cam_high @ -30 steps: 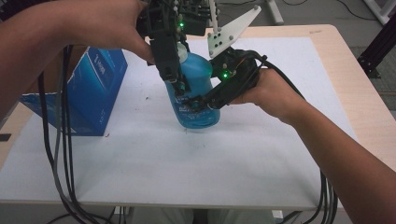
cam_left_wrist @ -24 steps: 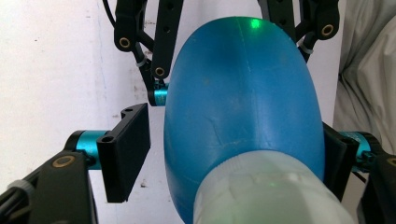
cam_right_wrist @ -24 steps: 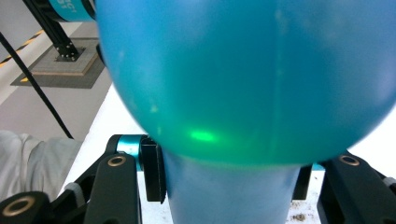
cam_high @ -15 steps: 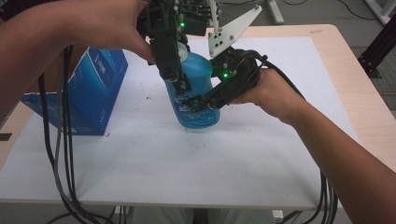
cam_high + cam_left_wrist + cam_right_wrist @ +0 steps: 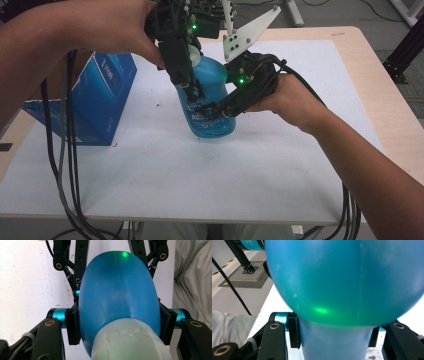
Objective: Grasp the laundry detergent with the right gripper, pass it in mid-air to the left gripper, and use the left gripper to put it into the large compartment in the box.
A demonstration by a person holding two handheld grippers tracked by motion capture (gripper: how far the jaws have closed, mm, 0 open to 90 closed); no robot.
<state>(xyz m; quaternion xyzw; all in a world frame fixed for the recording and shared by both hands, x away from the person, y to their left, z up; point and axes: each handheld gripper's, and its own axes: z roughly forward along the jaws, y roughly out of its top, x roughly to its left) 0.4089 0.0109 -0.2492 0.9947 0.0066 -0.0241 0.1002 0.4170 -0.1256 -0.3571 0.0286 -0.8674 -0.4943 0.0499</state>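
Left tool (image 5: 192,92): jaws just closing, now clamped on the blue bottle (image 5: 212,107)
Right tool (image 5: 215,111): clamped on the bottle's lower body
Bottle: upright on white surface (image 5: 250,165)

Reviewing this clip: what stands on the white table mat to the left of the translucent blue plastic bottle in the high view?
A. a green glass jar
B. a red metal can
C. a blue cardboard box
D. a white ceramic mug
C: a blue cardboard box stands on the white table mat left of the translucent blue plastic bottle, which the left gripper and the right gripper both clamp.
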